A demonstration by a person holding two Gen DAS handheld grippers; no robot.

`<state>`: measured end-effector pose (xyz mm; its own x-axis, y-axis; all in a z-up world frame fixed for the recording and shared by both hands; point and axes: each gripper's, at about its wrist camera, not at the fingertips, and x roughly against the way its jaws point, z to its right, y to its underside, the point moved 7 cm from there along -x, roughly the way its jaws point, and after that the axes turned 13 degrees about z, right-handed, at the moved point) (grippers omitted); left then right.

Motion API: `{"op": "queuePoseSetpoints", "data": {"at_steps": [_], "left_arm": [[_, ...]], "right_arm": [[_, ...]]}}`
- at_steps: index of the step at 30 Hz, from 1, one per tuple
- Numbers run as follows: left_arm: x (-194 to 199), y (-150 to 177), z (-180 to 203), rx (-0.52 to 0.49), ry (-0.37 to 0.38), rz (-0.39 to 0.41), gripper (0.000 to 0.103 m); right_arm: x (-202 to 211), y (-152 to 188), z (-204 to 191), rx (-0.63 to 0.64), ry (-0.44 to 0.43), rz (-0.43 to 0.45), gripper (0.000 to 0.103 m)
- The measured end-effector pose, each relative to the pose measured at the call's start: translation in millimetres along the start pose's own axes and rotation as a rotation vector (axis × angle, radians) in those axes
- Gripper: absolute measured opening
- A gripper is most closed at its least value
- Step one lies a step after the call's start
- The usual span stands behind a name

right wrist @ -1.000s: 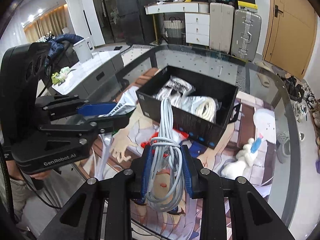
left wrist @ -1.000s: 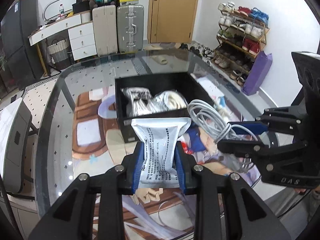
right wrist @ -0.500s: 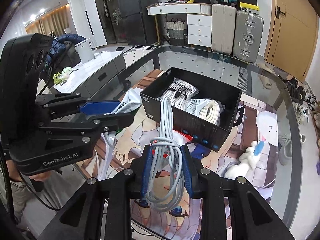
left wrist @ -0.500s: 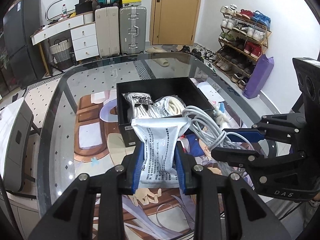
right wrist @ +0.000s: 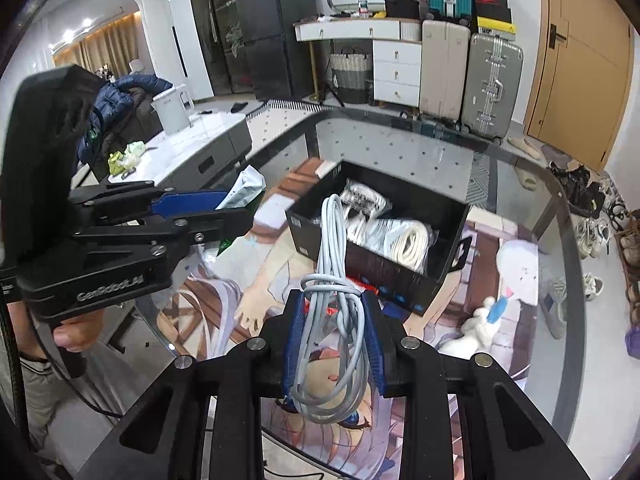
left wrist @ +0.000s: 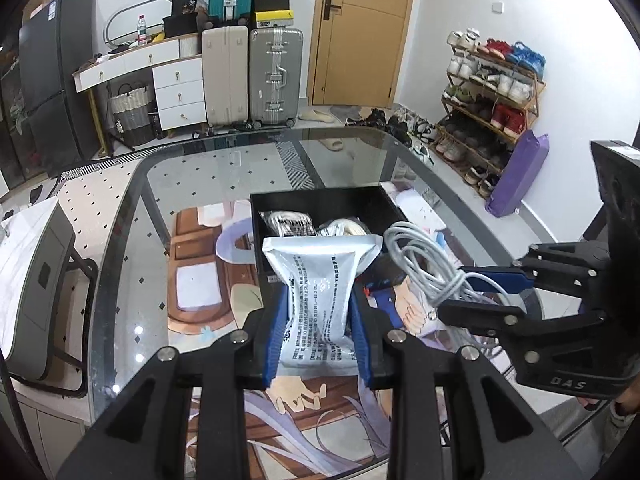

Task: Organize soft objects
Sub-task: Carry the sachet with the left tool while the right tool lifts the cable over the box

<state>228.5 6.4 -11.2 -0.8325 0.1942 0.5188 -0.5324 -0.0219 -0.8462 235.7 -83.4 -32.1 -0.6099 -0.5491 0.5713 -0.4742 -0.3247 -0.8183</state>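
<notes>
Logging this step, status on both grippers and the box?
Left gripper shut on pouch. Right gripper shut on cable. Both short of the box, which holds bagged cords. Path clear.

A silver-white pouch (left wrist: 320, 292) printed with black text stands upright, pinched at its lower half between blue pads. A bundle of pale grey cable (right wrist: 334, 320), looped and knotted, is clamped likewise, a long loop reaching up. An open black box (right wrist: 404, 280) sits mid-table on the picture mat, holding bagged white cable coils (right wrist: 404, 240).
</notes>
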Motion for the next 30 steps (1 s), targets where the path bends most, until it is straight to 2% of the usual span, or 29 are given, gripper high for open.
{"op": "queuePoseSetpoints", "data": {"at_steps": [8, 17, 23, 30], "left_arm": [[-4.9, -28.3, -9.8, 0.02, -0.029, 0.061, 0.028], [-35.8, -55.5, -18.5, 0.01, -0.06, 0.147, 0.028], [-71.0, -52.4, -28.1, 0.046, -0.068, 0.117, 0.028], [-102.1, -40.1, -26.5, 0.032, -0.073, 0.088, 0.028]], "right_arm": [[4.4, -39.6, 12.8, -0.002, 0.039, 0.084, 0.029], [-32.6, -73.1, 40.3, -0.066, 0.106, 0.139, 0.029], [-63.1, -82.9, 62.2, -0.111, 0.156, 0.152, 0.029], [-100.6, -67.7, 78.0, -0.125, 0.199, 0.103, 0.029]]}}
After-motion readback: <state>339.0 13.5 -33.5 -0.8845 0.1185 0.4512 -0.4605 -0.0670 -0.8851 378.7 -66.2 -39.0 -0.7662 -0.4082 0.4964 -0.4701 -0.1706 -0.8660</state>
